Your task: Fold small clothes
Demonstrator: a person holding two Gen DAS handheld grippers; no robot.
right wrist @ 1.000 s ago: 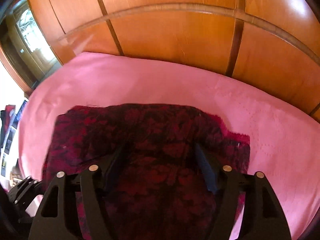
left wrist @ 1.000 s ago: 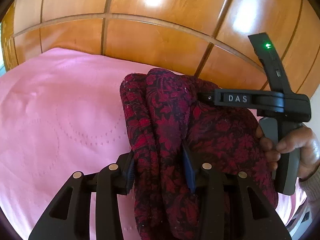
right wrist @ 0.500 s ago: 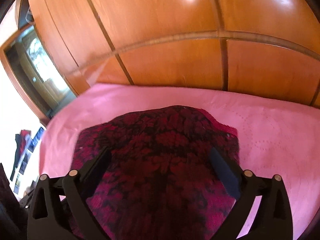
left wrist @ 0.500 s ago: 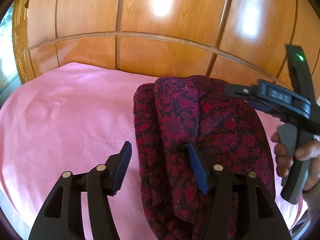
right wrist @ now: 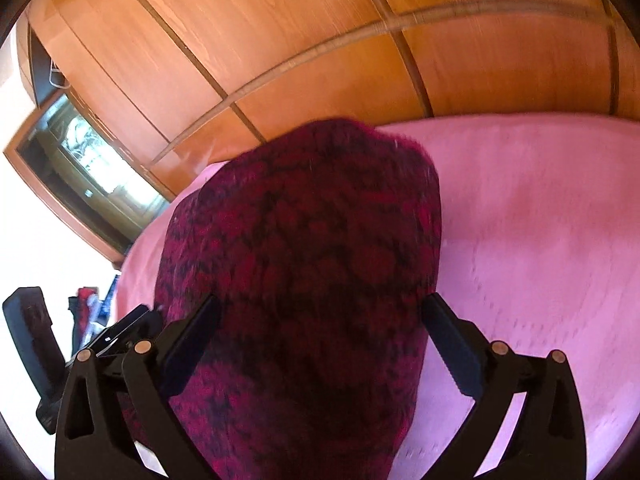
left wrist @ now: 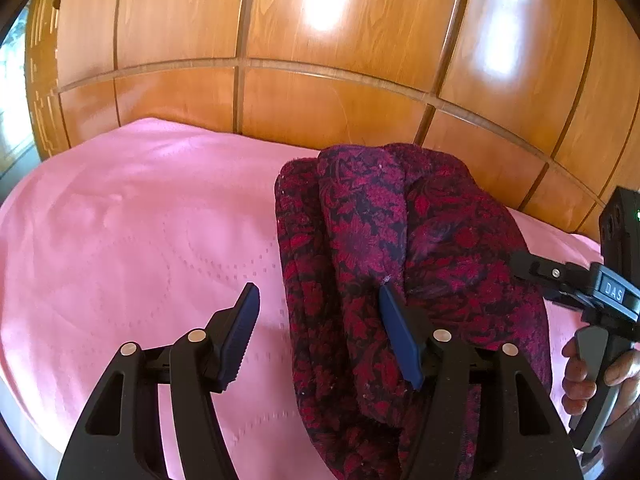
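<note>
A dark red flowered garment lies folded in thick layers on the pink bedspread. My left gripper sits at its left edge with jaws opening. The left finger stands clear over the bedspread and the right finger rests against a fold. The right wrist view shows the garment as a blurred mound between the wide-spread fingers of my right gripper, whose pads do not press on it. A hand holds the right gripper's handle at the left wrist view's right edge.
Glossy wooden panels rise right behind the bed. A glass-fronted door stands at the left in the right wrist view, with clothes lying below it. Bare pink bedspread stretches right of the garment.
My left jaws opened off the folded edge and drew back a little. My right jaws spread wide off the cloth, and that gripper moved sideways and rolled.
</note>
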